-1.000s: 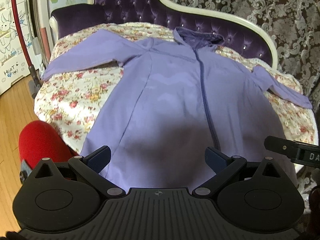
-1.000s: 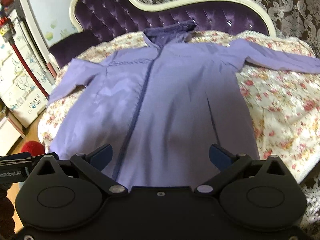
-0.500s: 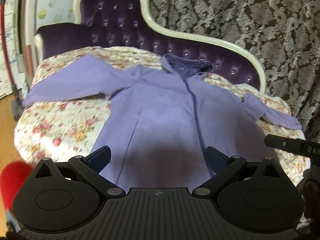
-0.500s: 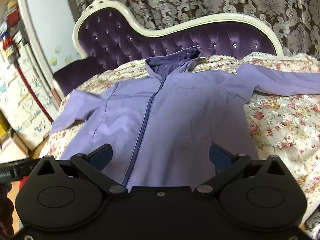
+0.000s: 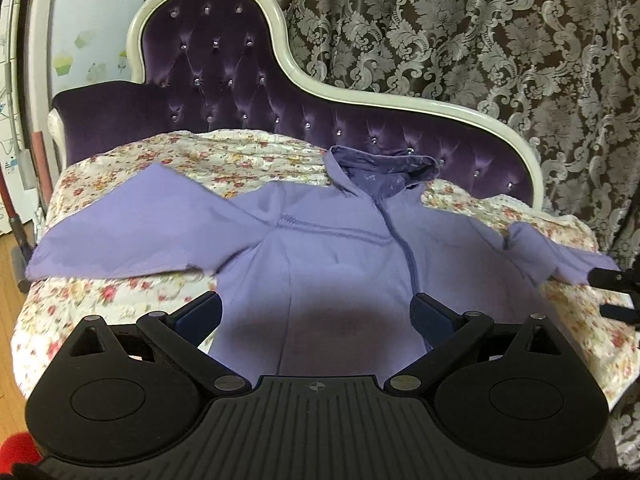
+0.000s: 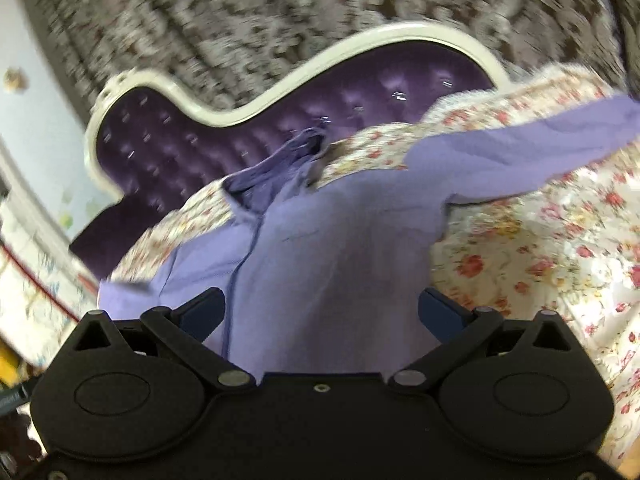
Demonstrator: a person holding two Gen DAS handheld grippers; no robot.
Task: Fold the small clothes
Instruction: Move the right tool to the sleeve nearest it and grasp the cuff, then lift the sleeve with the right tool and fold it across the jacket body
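A lilac hooded zip jacket (image 5: 328, 264) lies spread face up on a floral quilt (image 5: 120, 292), sleeves out to both sides, hood toward the sofa back. It also shows in the right wrist view (image 6: 344, 248), blurred by motion. My left gripper (image 5: 316, 316) is open and empty, low over the jacket's lower front. My right gripper (image 6: 322, 312) is open and empty, over the jacket body near the zip. Part of the right gripper (image 5: 616, 280) shows at the right edge of the left wrist view, beside the jacket's sleeve end.
The quilt covers a purple tufted sofa with a white curved frame (image 5: 360, 96). A patterned dark curtain (image 5: 480, 28) hangs behind. A red round object (image 5: 16, 448) sits at the lower left. Wood floor (image 5: 8, 300) lies to the left.
Both grippers have tilted up and dropped lower toward the jacket's hem, so more sofa back and curtain show. The right wrist view has rolled and blurred. The jacket has not moved.
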